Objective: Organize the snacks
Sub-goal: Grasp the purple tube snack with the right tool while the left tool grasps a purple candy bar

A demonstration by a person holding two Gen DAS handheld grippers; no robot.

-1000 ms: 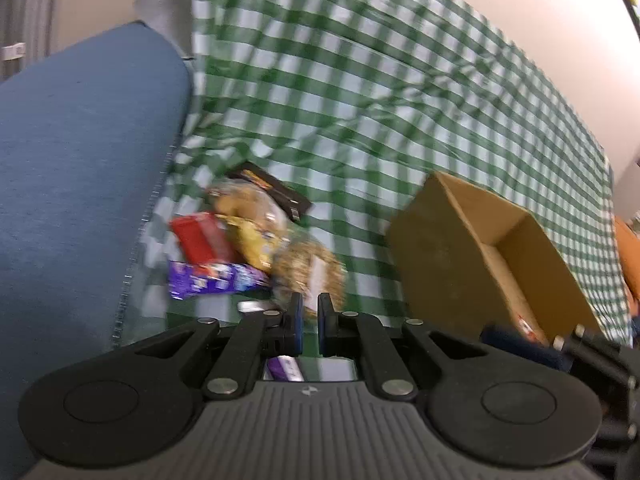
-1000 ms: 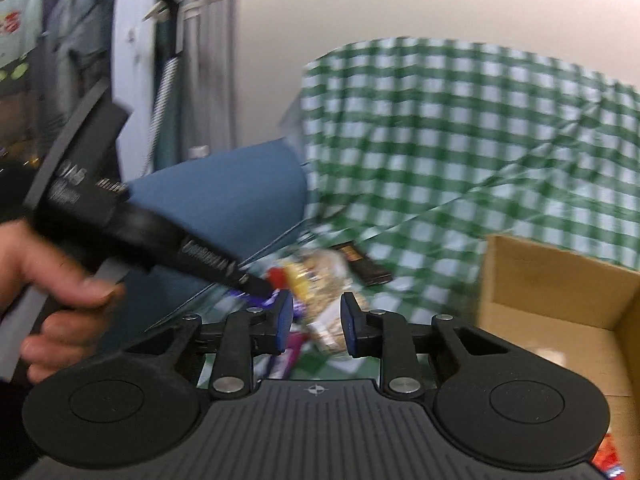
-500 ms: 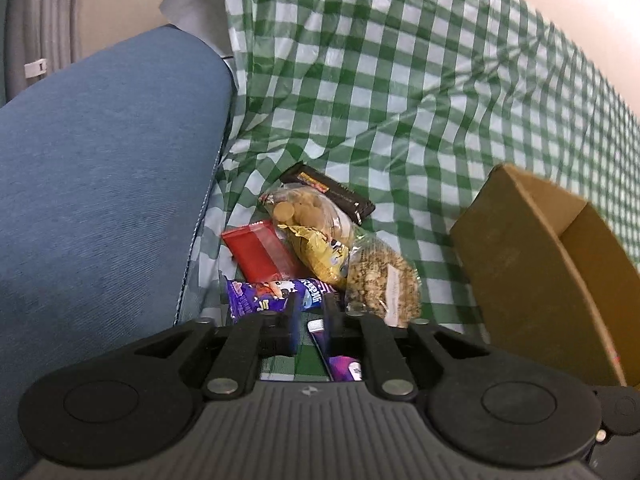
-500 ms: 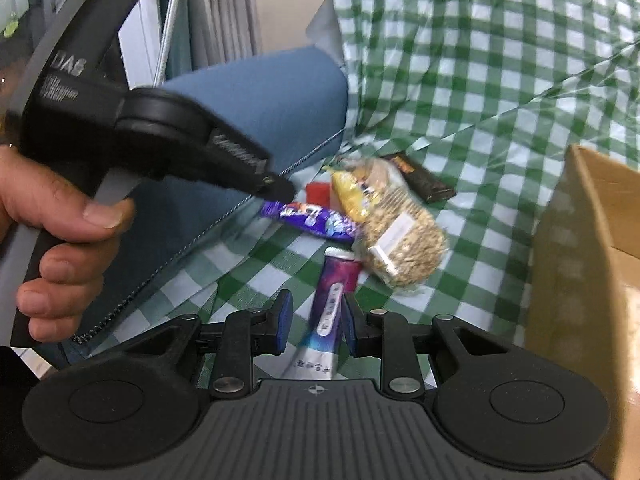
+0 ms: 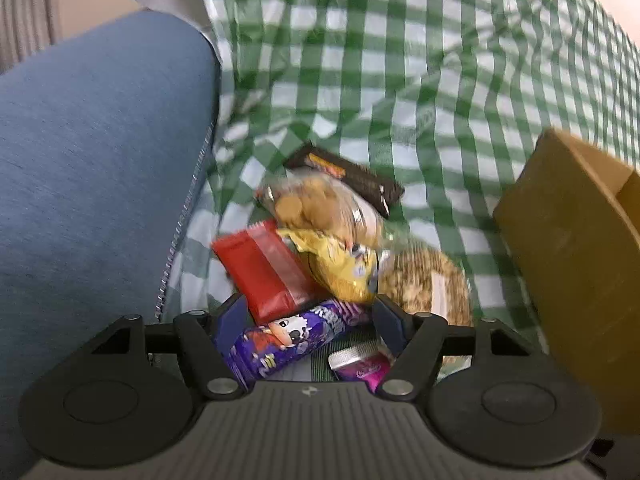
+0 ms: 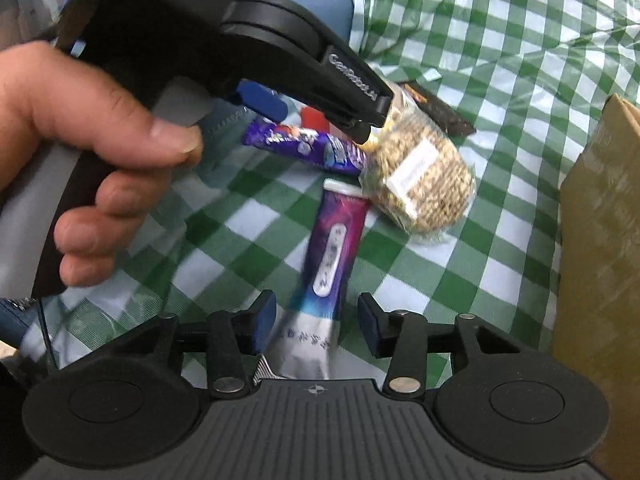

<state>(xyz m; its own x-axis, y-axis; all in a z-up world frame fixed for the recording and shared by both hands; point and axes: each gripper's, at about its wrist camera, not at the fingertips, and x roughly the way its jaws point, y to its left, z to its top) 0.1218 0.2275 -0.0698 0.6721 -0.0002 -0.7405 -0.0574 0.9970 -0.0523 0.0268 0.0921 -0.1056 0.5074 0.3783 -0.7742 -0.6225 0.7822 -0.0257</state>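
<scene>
In the left wrist view the left gripper (image 5: 306,316) has its jaws spread, having just been opening, and the purple cartoon-printed bar (image 5: 288,336) lies between them without either pad pressing on it. Just beyond the jaws sit the red packet (image 5: 266,270), the yellow wrapper (image 5: 340,264), the clear bag of round biscuits (image 5: 320,204) and the dark bar (image 5: 352,178), all in one loose heap on the green checked cloth (image 5: 400,60); the bag of grain snack (image 5: 424,280) lies off the right jaw, and the cardboard box (image 5: 568,240) stands further right, well apart from the heap. In the right wrist view the right gripper (image 6: 318,326) has its jaws partly spread (they too have just been opening) and the purple tube-shaped pack (image 6: 330,256) runs lengthwise between them, not pinched as far as I can see. A hand (image 6: 92,132) carries the left gripper in from the upper left, over the purple bar. I judge the sorting barely begun: every snack in sight lies on the cloth, nothing is lifted, and the little of the box interior that shows is bare, so each piece has yet to be gripped and carried over.
</scene>
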